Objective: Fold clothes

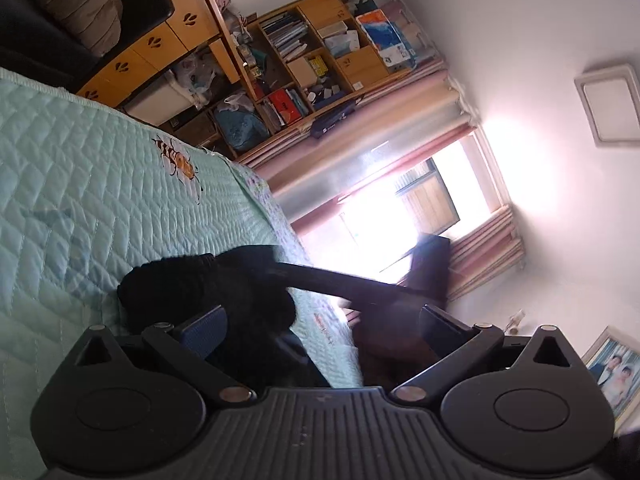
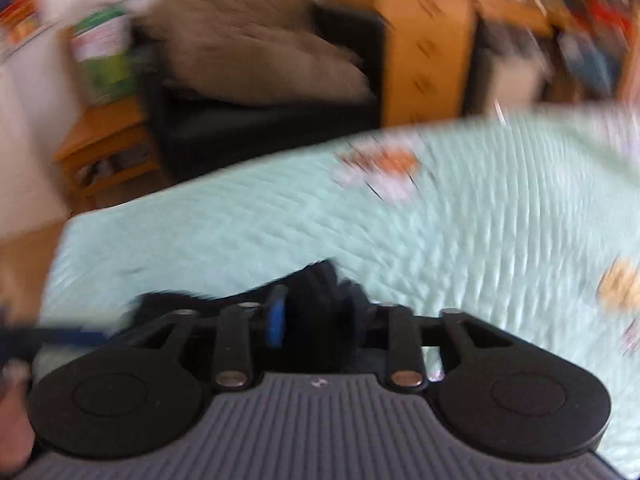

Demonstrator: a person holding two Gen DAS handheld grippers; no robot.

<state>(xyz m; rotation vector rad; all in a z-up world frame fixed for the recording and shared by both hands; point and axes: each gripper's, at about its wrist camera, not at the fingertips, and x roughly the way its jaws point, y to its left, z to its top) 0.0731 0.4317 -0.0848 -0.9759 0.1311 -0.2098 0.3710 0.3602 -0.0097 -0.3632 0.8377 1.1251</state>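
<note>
Nearest us, the right gripper (image 2: pixel 316 316) pointed down at the bed with a bunch of the black garment (image 2: pixel 320 280) between its narrowed jaws — through the motion blur we could not tell whether the pads truly pressed it. We judged it was gathering an edge to carry over into a fold. Our left gripper (image 1: pixel 320 328) stood level with its jaws spread wide and pinching nothing; the garment's fuzzy bulk (image 1: pixel 200 288) lay just ahead on the pale green quilt (image 1: pixel 80 184), a dark strap-like piece (image 1: pixel 340 278) stretching off past the bed's edge — likely why that hand waited open. Beyond stood the cluttered wooden shelves (image 1: pixel 320 56) and the bright window (image 1: pixel 400 216).
</note>
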